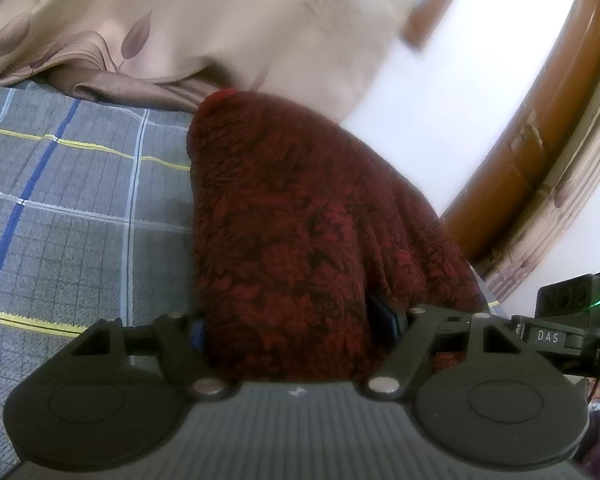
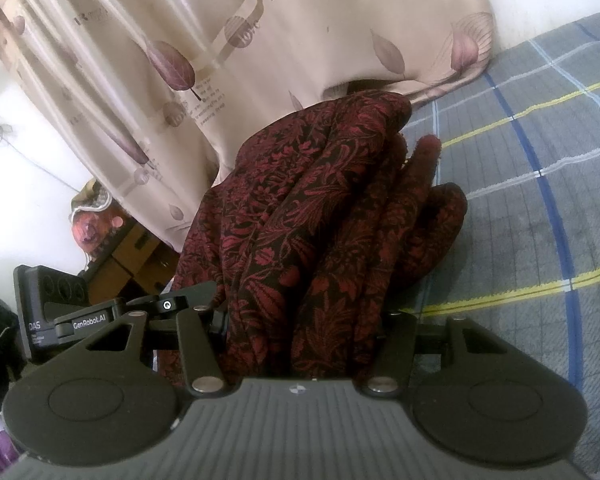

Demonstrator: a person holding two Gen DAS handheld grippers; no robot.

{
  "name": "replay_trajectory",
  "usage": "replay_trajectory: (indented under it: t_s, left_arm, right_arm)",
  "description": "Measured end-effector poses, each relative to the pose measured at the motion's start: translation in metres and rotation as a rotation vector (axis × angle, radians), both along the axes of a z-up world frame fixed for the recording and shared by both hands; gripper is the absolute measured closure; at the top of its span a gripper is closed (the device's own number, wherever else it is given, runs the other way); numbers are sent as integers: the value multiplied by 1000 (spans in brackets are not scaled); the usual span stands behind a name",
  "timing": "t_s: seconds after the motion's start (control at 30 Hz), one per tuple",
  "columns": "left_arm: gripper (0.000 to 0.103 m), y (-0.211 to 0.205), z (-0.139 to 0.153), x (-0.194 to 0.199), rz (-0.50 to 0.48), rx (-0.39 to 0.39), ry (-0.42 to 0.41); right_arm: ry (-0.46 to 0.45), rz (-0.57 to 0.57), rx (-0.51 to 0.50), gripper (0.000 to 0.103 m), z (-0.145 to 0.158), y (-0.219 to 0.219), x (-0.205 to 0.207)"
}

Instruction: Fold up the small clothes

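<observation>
1. In the left wrist view, the left gripper (image 1: pixel 296 330) sits at the bottom of the frame with its jaws closed on a bunched red-and-black floral garment (image 1: pixel 296 216). The cloth fills the gap between the fingers and rises through the centre of the frame.

2. The garment's top edge reaches toward the upper middle of that view, where it meets a beige leaf-print curtain (image 1: pixel 148 20) that spreads across the upper left.

3. A grey plaid bedsheet (image 1: pixel 72 200) with blue, white and yellow lines covers the left half of the left wrist view — the cloth's left edge stands just beside it.

4. At the right edge of that view a brown wooden frame (image 1: pixel 540 128) curves down beside a white wall; the top of the frame is blurred, so detail there is hard to read.

5. In the right wrist view, the right gripper (image 2: pixel 300 332) is at the bottom, clamped on the same garment (image 2: pixel 312 216), which is gathered in several thick folds between the fingers.

6. The folds climb toward the centre of the frame — the curtain (image 2: pixel 228 32), printed with leaves and lettering, hangs behind them across the upper left and top.

7. The plaid bedsheet (image 2: pixel 540 200) fills the right side of the right wrist view, with the garment's right-hand folds lying against it or just above; I cannot tell which.
</observation>
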State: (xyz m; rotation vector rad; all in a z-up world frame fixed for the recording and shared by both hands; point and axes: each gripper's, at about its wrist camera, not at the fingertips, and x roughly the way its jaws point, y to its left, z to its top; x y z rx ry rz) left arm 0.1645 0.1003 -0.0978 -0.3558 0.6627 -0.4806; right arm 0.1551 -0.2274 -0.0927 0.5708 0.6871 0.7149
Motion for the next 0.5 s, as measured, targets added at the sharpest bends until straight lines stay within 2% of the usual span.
replay_trajectory:
  t_s: [0.5]
  left_arm:
    - [27,3,-14,-3,16,-24,-16]
  right_arm:
    - [-18,20,-86,45,6,17,4]
